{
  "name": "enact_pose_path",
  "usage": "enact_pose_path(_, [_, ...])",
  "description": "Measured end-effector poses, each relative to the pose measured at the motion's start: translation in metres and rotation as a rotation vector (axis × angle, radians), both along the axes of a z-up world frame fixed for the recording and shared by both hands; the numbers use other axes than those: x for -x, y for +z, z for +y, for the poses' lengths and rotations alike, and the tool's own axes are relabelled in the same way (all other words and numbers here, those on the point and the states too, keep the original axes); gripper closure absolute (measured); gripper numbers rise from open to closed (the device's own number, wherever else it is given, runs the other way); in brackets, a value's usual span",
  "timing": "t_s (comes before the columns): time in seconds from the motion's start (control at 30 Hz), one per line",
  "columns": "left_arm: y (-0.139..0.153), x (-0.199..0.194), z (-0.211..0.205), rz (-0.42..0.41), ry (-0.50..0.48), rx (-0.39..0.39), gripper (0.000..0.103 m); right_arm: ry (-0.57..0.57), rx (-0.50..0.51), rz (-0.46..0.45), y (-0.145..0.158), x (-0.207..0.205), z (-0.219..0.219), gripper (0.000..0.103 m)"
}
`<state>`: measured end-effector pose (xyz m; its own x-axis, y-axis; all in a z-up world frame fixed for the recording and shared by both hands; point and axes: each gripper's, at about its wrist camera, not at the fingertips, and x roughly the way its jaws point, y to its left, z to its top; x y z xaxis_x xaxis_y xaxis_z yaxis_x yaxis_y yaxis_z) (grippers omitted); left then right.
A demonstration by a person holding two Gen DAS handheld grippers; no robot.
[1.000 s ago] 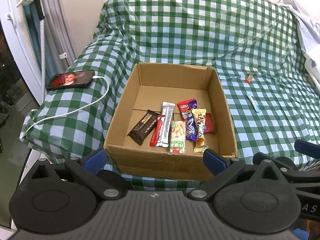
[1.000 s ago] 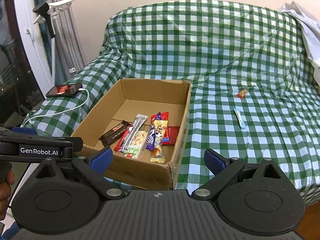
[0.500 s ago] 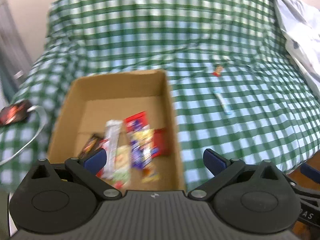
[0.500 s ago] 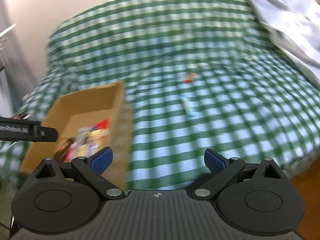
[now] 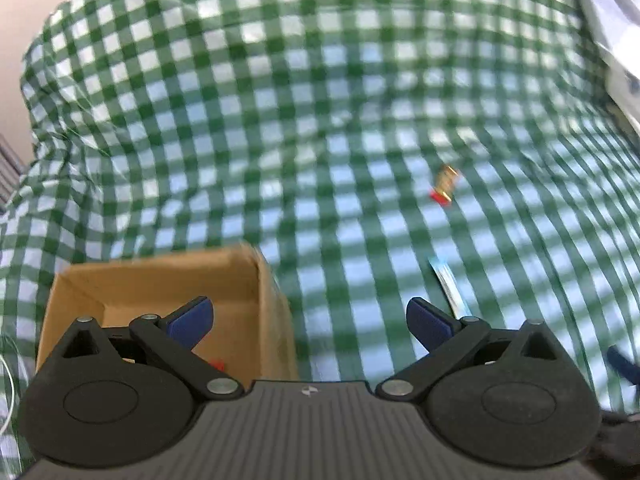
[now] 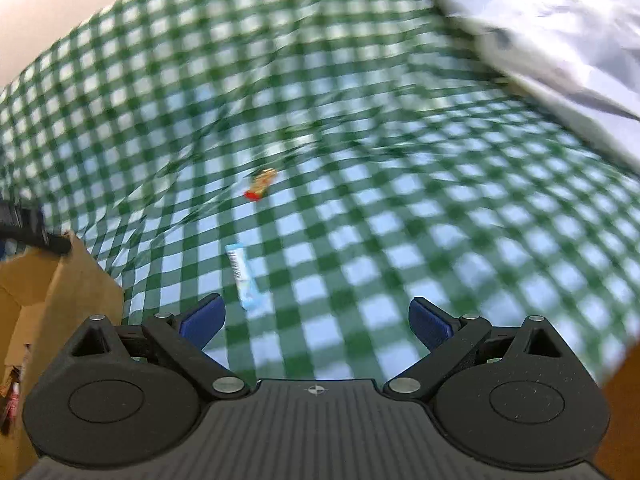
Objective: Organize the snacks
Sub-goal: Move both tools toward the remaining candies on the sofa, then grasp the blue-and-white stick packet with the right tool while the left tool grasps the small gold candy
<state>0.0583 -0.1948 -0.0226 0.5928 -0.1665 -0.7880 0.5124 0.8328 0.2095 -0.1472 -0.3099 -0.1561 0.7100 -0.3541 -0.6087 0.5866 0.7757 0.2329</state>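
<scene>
a: green-checked cloth [image 5: 304, 128] fills both views, blurry. left gripper [image 5: 310, 318] has its fingers spread wide, nothing between them. same for the right gripper [image 6: 318, 318], gaping and empty.

b: snacks?

a: two loose on the cloth. small red-and-gold candy [image 6: 261, 186] further out, pale blue stick packet [image 6: 243, 276] nearer, just beyond the right gripper's left finger [image 6: 202, 320]. well apart from each other.

b: box?

a: cardboard box [image 5: 264, 280] sits near left, partly behind the left gripper. a red scrap shows inside, rest hidden. white fabric [image 6: 560, 36] lies far right.
</scene>
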Motion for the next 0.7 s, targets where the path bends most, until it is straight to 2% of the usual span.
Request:
enact_pose_path(0.1, [-0.007, -0.03, -0.012, -0.016, 0.034, -0.011, 0.0, 0.088, 0.031, 0.021, -0.03, -0.062, -0.007, 0.005])
enact_pose_path(0.2, [-0.016, -0.055, -0.028, -0.02, 0.038, -0.024, 0.0, 0.175, 0.11, 0.063, -0.059, -0.117, -0.007, 0.007])
enact_pose_path(0.23, [-0.02, -0.062, -0.035, -0.019, 0.029, -0.026, 0.0, 0.204, 0.148, 0.078, -0.07, -0.131, -0.006, 0.011])
enact_pose_path(0.27, [-0.023, -0.068, -0.037, -0.017, 0.017, -0.027, 0.0, 0.229, 0.174, 0.097, -0.079, -0.142, -0.005, 0.021])
enact_pose_path(0.3, [-0.027, -0.074, -0.043, -0.016, 0.005, -0.027, 0.0, 0.247, 0.176, 0.116, -0.086, -0.149, -0.006, 0.039])
enact_pose_path(0.33, [-0.032, -0.08, -0.05, -0.016, -0.011, -0.024, 0.0, 0.239, 0.186, 0.078, -0.089, -0.148, -0.008, 0.041])
enact_pose_path(0.37, [-0.038, -0.086, -0.06, -0.013, -0.036, -0.019, 0.0, 0.237, 0.192, 0.061, -0.089, -0.146, -0.01, 0.073])
enact_pose_path(0.4, [-0.044, -0.091, -0.07, -0.006, -0.059, -0.011, 0.0, 0.235, 0.203, 0.063, -0.088, -0.143, -0.013, 0.086])
enact_pose_path(0.5, [-0.064, -0.102, -0.105, 0.033, -0.154, 0.017, 0.0, 0.143, 0.176, 0.073, -0.085, -0.122, -0.033, 0.088])
enact_pose_path(0.57, [-0.079, -0.106, -0.134, 0.064, -0.226, 0.028, 0.0, 0.023, 0.14, 0.081, -0.082, -0.098, -0.053, 0.088])
enact_pose_path(0.7, [-0.112, -0.109, -0.193, 0.105, -0.331, 0.002, 0.0, -0.159, 0.036, 0.058, -0.082, -0.049, -0.087, 0.088])
